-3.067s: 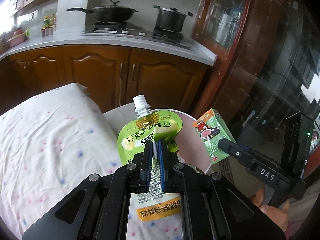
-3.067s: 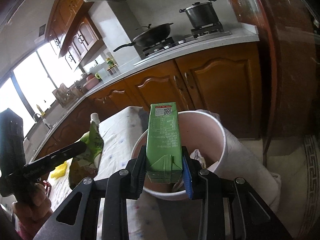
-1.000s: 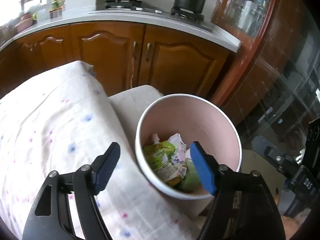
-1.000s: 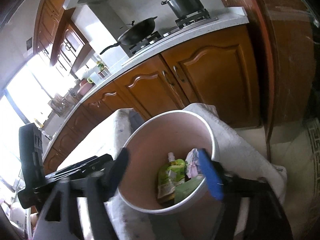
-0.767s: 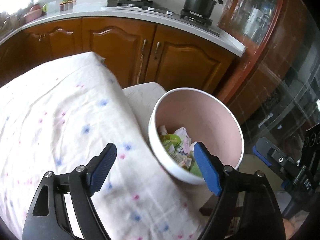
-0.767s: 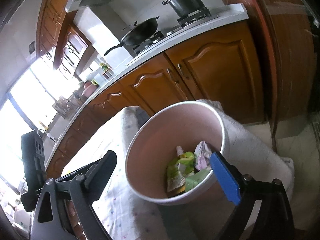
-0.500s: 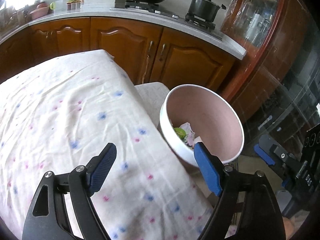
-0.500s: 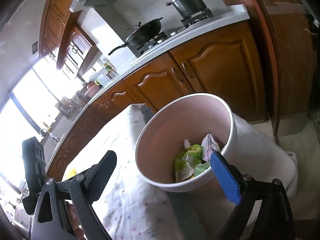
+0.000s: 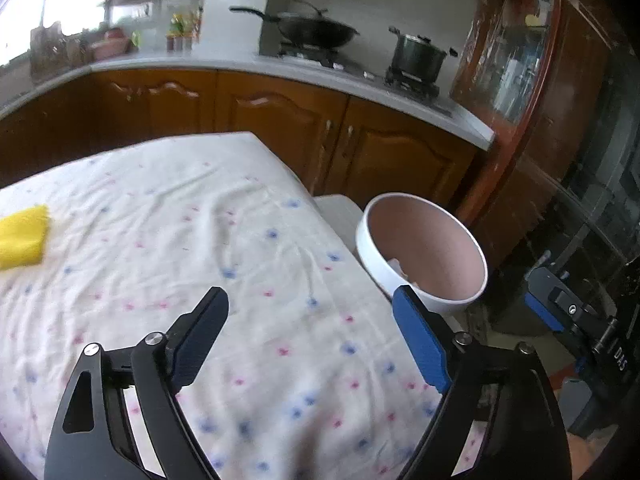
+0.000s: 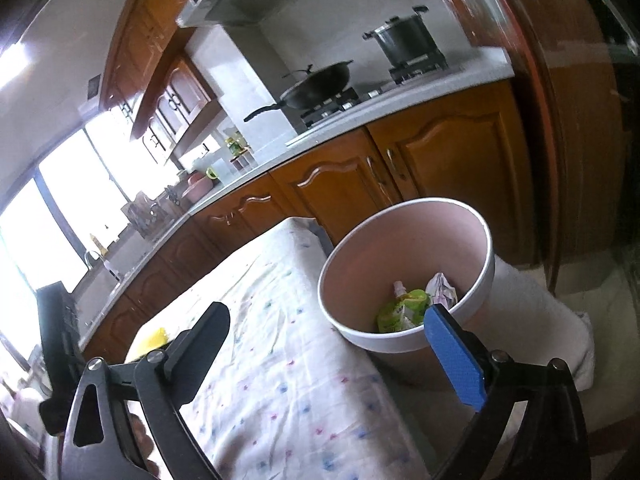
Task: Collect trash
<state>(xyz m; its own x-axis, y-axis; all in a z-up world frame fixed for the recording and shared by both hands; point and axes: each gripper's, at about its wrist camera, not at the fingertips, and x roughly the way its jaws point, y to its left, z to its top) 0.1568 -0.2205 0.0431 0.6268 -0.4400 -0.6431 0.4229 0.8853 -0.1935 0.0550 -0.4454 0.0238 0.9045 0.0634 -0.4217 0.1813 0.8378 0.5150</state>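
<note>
Both grippers stood spread wide and empty over the cloth-covered table (image 9: 248, 264), their jaws having just been opening with nothing between them. The left gripper (image 9: 308, 328) faced the table's middle; the right gripper (image 10: 332, 344) faced the pink bin (image 10: 404, 344) standing just off the table's far right corner. In the bin lay a green spouted pouch (image 10: 400, 312), a crumpled wrapper (image 10: 442, 290) and more beneath, largely hidden by the rim. One piece of trash was left in view: a yellow item (image 9: 22, 236) at the table's left edge, blurred, its make uncertain. Judged from its look it was light and soft, likely to flatten under pressure, so a pinch across its thickness from the near side seemed the surest hold, with care not to gather the loose cloth beneath. The letters "DAS" (image 9: 620, 358) could be read on the right gripper's body in the left view; print on the pouch was too small to read
</note>
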